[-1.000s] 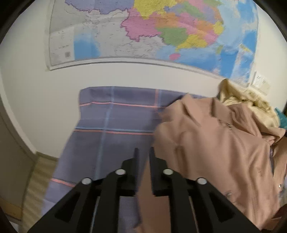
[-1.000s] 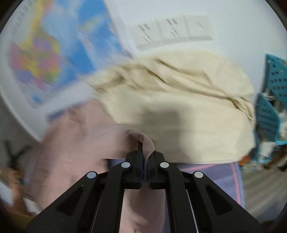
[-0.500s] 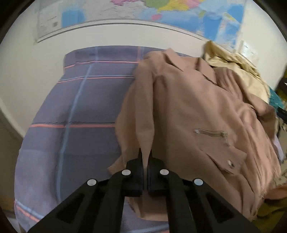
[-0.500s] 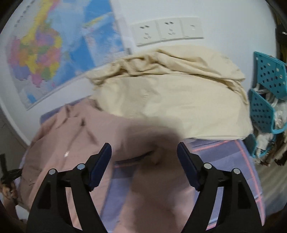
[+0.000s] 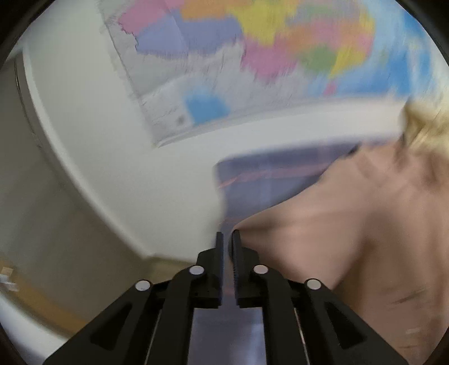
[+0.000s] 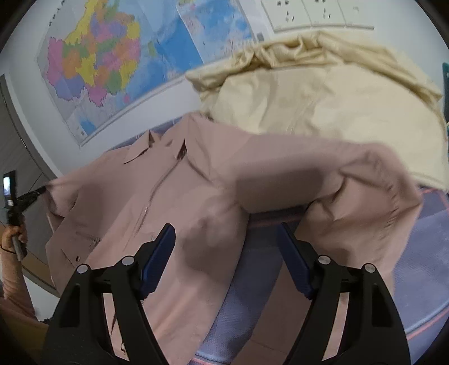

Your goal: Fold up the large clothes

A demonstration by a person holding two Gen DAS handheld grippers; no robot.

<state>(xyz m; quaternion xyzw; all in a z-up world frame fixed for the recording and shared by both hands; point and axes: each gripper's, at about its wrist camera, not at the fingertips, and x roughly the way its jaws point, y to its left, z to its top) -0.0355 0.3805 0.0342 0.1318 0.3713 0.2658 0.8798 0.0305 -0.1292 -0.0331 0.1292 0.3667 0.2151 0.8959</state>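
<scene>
R tongs [image 6: 226, 241] wide apart, nothing between, over pink jacket [image 6: 157, 196], which lies spread on purple plaid cloth [image 6: 421, 238], sleeve flopped across front. L tongs [image 5: 228, 243] nearly together, just opened a little; jacket edge [image 5: 350, 238] beside right tip, grip unclear, blurry. Cream garment [image 6: 322, 101] behind, wall map [image 6: 112, 61] beyond.

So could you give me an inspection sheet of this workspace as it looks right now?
Surface: purple checked cloth with pink lines, partly covered.
Job's things: dusty-pink zip jacket lying front up, one sleeve bunched.
Clutter: crumpled cream garment behind the jacket.
Grippers: left hand-held gripper nearly closed, jaws just eased open, jacket edge apparently pinched; right hand-held gripper open, jaws just opened, nothing gripped.
Cables: nothing seen.
Surroundings: colourful wall map, white wall sockets.
</scene>
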